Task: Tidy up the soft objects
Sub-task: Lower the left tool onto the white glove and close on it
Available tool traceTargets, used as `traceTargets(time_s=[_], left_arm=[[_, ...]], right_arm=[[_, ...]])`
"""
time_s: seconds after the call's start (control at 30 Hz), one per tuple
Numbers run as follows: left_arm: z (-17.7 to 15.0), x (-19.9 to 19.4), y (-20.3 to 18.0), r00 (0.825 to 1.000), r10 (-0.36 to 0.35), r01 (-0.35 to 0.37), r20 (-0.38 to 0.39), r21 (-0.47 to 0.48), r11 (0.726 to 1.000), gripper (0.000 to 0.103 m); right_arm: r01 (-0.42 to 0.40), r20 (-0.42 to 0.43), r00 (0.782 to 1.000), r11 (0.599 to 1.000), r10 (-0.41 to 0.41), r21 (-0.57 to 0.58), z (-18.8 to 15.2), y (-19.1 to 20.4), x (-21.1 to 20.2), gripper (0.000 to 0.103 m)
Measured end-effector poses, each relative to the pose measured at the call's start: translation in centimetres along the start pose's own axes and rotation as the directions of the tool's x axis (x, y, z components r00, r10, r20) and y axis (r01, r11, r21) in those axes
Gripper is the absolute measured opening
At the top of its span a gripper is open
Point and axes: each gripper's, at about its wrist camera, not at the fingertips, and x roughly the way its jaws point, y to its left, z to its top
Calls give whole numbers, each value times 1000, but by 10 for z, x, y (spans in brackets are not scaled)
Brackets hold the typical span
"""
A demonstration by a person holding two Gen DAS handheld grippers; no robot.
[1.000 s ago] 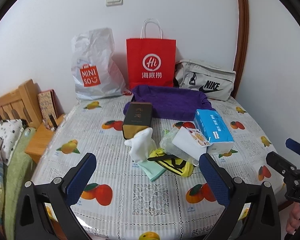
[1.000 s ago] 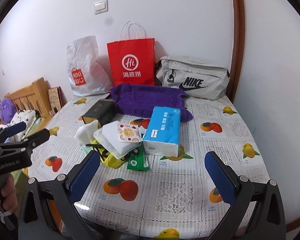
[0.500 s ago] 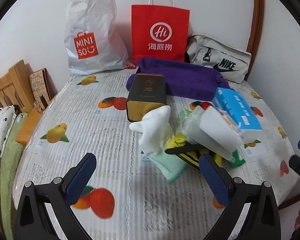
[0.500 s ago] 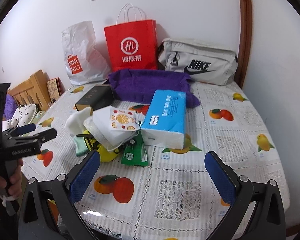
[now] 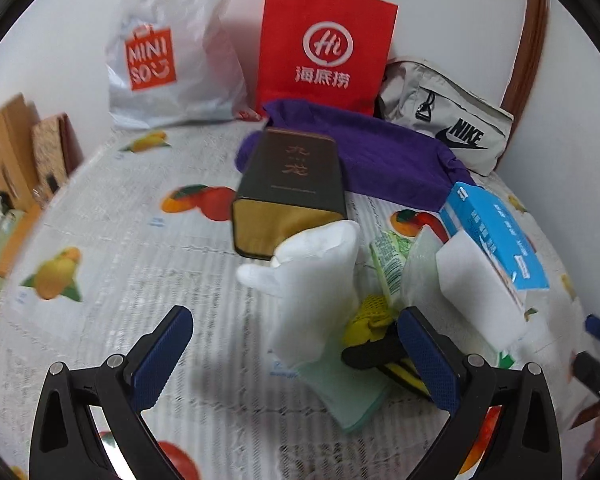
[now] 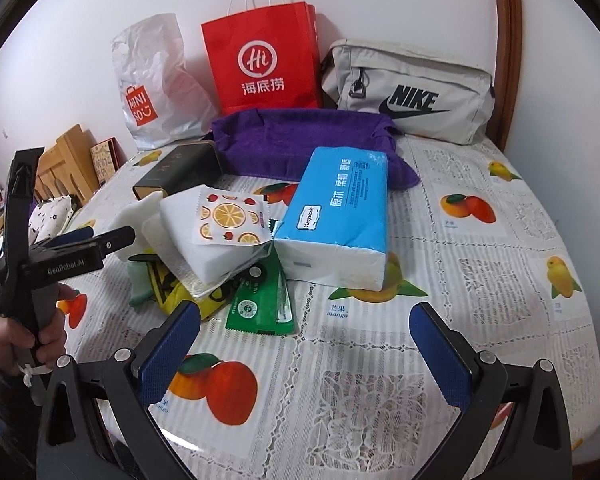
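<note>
A: What's changing, nearest first?

B: The left gripper [image 5: 296,356] is sitting closer in than a second ago, jaws spread wide, gripping nothing; the white cloth [image 5: 316,280] is looming between its fingers, over a pale green cloth [image 5: 340,396] and a yellow item [image 5: 366,316].

A: And the right gripper [image 6: 306,354]?

B: Also gaping wide and holding nothing, hovering over the fruit-print tablecloth [image 6: 480,300], nearer the pile now.

A: Any writing?

B: The blue tissue pack [image 6: 340,216] is reading "Yunyuexin"; behind, the dark box [image 5: 292,188], purple towel [image 5: 384,160], then "MINISO" bag [image 5: 168,52], red "Hi" bag [image 5: 324,48], "NIKE" bag [image 5: 448,120]
</note>
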Motion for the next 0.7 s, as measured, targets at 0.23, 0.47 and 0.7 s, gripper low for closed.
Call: traceTargets(time_s=[0.23,0.47,0.7], left_arm=[[9,24,-4,1000,14,-13,-20,42,999,94],[6,37,3,997,-49,51,-54,41,998,30],[3,28,14,996,-60,63,-60,42,997,20]], right_arm=[[-45,7,999,999,46,-8,16,4,12,103],[-94,42,994,991,98,-90,39,26,27,102],[-102,28,994,981,108,-164,59,38,52,94]])
